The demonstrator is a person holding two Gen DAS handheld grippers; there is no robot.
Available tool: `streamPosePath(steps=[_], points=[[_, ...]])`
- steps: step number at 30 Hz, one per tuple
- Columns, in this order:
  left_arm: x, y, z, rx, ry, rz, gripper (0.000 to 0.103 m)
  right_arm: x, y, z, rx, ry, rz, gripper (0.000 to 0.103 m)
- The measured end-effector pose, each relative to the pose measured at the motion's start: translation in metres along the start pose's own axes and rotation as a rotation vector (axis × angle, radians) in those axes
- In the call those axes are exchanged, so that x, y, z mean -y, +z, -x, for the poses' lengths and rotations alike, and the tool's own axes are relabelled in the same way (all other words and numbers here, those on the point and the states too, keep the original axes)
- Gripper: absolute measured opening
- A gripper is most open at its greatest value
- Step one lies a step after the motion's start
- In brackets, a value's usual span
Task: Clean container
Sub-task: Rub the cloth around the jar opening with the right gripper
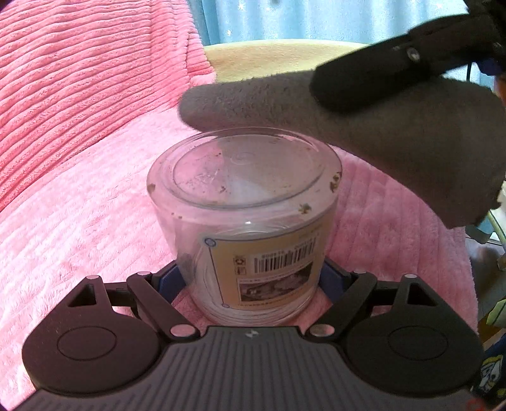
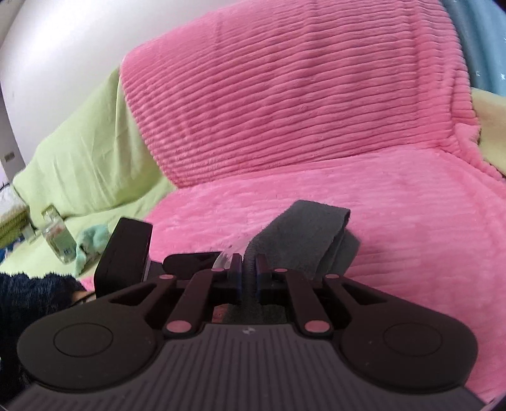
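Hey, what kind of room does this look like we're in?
Probably a living room or bedroom at home, not a kitchen. A ribbed pink plush blanket covers what looks like a sofa, a light green fabric cover drapes the seat beside it, and a blue star-patterned curtain hangs behind.

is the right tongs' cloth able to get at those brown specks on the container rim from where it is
Probably yes. The right tongs grip the grey cloth just above the container, which the left tongs hold steady, and nothing sits between cloth and specks.
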State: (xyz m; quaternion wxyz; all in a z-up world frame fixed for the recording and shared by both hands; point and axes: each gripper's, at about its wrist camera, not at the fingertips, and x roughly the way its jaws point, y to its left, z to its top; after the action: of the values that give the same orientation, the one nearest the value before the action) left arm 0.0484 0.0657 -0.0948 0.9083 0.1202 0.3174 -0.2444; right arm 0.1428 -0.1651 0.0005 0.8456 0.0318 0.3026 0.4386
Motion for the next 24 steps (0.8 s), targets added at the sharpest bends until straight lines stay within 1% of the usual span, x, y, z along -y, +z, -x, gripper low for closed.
streamPosePath(steps=[4, 7, 8, 10, 11, 14, 16, 19, 22, 24], points=[[0.01, 0.02, -0.016, -0.004, 0.013, 0.004, 0.086, -0.007, 0.001, -0.016, -0.041, 0.055, 0.026, 0.007], [0.011, 0.028, -0.026, -0.005, 0.016, 0.004, 0.086, -0.013, 0.003, -0.025, -0.05, 0.079, 0.032, 0.007], [0.008, 0.027, -0.025, -0.005, 0.013, 0.0, 0.086, -0.012, 0.004, -0.029, -0.049, 0.089, 0.028, 0.006], [-0.018, 0.027, -0.031, -0.007, -0.005, -0.016, 0.086, -0.012, 0.005, -0.038, -0.039, 0.109, 0.014, 0.005], [-0.026, 0.029, -0.034, -0.008, -0.006, -0.016, 0.086, -0.011, 0.005, -0.042, -0.03, 0.119, 0.004, 0.005], [-0.023, 0.028, -0.034, -0.01, -0.007, -0.013, 0.086, -0.007, 0.006, -0.053, -0.002, 0.132, -0.029, 0.005], [-0.02, 0.026, -0.031, -0.011, -0.009, -0.009, 0.086, -0.008, 0.006, -0.059, 0.021, 0.106, -0.034, 0.005], [-0.011, 0.022, -0.025, -0.012, -0.01, -0.004, 0.086, -0.008, 0.009, -0.064, 0.06, 0.036, -0.031, 0.005], [0.0, 0.018, -0.017, -0.011, -0.009, -0.006, 0.086, -0.006, 0.009, -0.065, 0.097, -0.062, -0.016, 0.005], [0.008, 0.015, -0.012, -0.01, -0.006, -0.01, 0.086, -0.009, 0.009, -0.065, 0.117, -0.142, 0.014, 0.005]])
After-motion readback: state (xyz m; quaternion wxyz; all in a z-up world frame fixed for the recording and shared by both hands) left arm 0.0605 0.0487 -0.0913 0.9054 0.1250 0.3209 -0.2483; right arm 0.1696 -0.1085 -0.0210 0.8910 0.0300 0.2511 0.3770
